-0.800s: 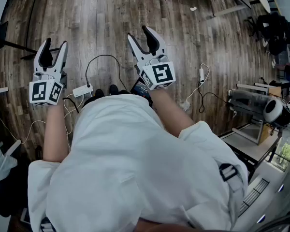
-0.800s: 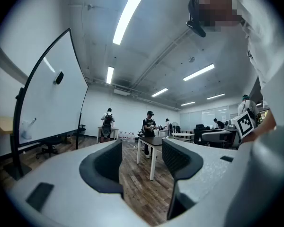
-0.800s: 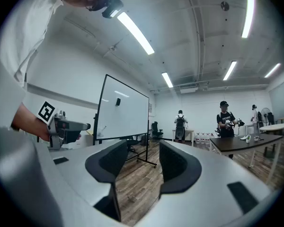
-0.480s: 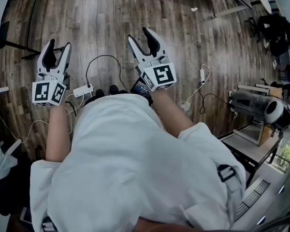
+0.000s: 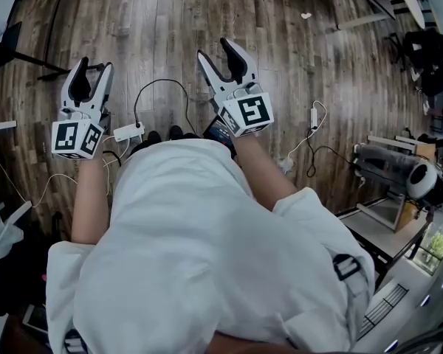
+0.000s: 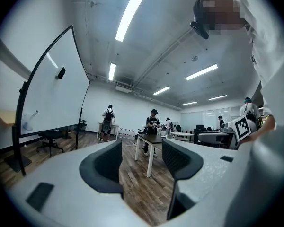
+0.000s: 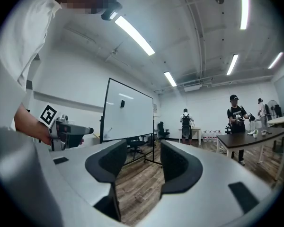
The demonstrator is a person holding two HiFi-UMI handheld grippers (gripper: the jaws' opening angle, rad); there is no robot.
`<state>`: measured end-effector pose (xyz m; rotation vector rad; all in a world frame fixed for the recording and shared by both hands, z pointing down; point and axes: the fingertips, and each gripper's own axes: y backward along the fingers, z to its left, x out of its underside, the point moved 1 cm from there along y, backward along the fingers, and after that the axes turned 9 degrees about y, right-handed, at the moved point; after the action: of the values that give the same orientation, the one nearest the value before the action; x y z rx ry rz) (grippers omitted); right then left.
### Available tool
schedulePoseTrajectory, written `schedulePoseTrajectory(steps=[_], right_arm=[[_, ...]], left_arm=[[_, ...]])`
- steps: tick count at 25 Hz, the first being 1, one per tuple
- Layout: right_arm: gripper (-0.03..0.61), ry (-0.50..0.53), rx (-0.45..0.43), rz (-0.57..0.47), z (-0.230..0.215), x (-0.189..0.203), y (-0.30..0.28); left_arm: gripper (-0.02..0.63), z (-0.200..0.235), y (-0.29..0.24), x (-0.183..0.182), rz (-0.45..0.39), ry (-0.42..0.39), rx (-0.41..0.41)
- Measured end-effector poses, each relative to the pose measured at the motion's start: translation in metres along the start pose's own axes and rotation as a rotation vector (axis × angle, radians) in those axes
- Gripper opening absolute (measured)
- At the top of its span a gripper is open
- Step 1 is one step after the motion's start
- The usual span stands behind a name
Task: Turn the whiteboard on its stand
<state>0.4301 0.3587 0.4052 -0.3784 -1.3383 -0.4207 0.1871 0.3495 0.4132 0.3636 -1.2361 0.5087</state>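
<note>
Over the wooden floor (image 5: 155, 21), the person stands with both tools held out in front, forearms bare below a white shirt (image 5: 207, 257). The left gripper (image 5: 92, 68) has its jaws spread, and its own view shows only floorboards in the gap, nothing pinched. Same story for the right gripper (image 5: 215, 50): jaws parted, gap empty, marker cube facing up at the head camera. Down by the feet there's a white power strip (image 5: 127, 132) with cables looping off across the boards.

Now the whiteboard (image 7: 130, 110): it stands upright on its stand, well apart from both tools, neither one touching it. In the right gripper view it sits straight ahead beyond the jaws, a small dark object stuck high on its face and a chair (image 7: 161, 126) just past its right edge. In the left gripper view it looms off to the left, seen at a sharp angle. A table (image 6: 149, 138) stands ahead of the left jaws, and several people are at the far end of the room.
</note>
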Motion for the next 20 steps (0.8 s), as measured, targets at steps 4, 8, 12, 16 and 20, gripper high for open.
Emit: schedulePoseTrajectory(steps=[4, 8, 12, 16, 20], right_arm=[[0.212, -0.017, -0.023, -0.002, -0.009, 0.004, 0.01], [0.206, -0.038, -0.026, 0.012, -0.012, 0.018, 0.018], [0.208, -0.052, -0.019, 0.021, -0.017, 0.03, 0.017], [0.224, -0.056, -0.031, -0.001, -0.023, 0.029, 0.006], [0.238, -0.046, -0.011, -0.005, -0.033, 0.028, -0.014]], left_arm=[[0.247, -0.012, -0.005, 0.004, -0.006, 0.001, -0.012], [0.247, -0.019, -0.005, 0.01, 0.0, -0.015, -0.028], [0.247, -0.019, -0.006, 0.016, 0.011, -0.012, -0.037], [0.247, -0.012, -0.014, 0.019, 0.012, -0.002, -0.038], [0.247, 0.0, -0.03, 0.014, -0.005, -0.009, -0.034]])
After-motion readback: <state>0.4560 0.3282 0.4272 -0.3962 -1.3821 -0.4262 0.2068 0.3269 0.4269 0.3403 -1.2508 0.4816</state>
